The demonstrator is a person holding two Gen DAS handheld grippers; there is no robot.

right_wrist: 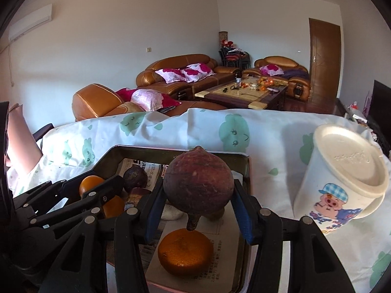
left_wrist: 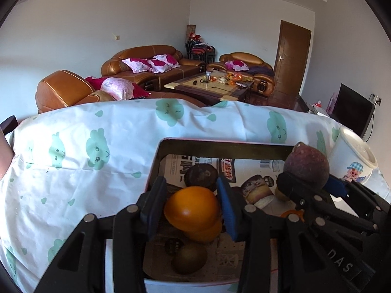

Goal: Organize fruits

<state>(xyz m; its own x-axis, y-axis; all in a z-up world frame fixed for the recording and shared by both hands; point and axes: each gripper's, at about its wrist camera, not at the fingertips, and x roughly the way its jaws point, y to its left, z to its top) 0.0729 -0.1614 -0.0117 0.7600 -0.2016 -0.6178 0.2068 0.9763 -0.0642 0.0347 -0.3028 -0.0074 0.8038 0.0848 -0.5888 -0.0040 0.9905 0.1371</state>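
Over the dark rectangular metal tray (left_wrist: pixel 168 146) on the cloth-covered surface (left_wrist: pixel 85 171), the left hand-held gripper (left_wrist: pixel 190 210) grasps a smooth orange fruit (left_wrist: pixel 191 208) and the right hand-held gripper (right_wrist: pixel 199 197) clamps a round reddish-brown fruit (right_wrist: pixel 198 183), both poised, I judge, for setting down among the fruits gathered inside.

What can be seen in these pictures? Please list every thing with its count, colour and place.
tray: 1, dark, on the cloth, paper-lined
cloth: 1, white with green clouds, under the tray
oranges: 3, orange, two in the tray, one between the left tongs
reddish-brown fruit: 1, above the tray
dark purple fruit: 1, tray's far end
greenish-brown fruit: 1, tray's near end
cup: 1, white with cartoon pig, tipped, right of tray
sofas: 3, brown, behind
left tongs: 1, black, blue pads, around one orange
right tongs: 1, black, blue pads, shut on the reddish-brown fruit
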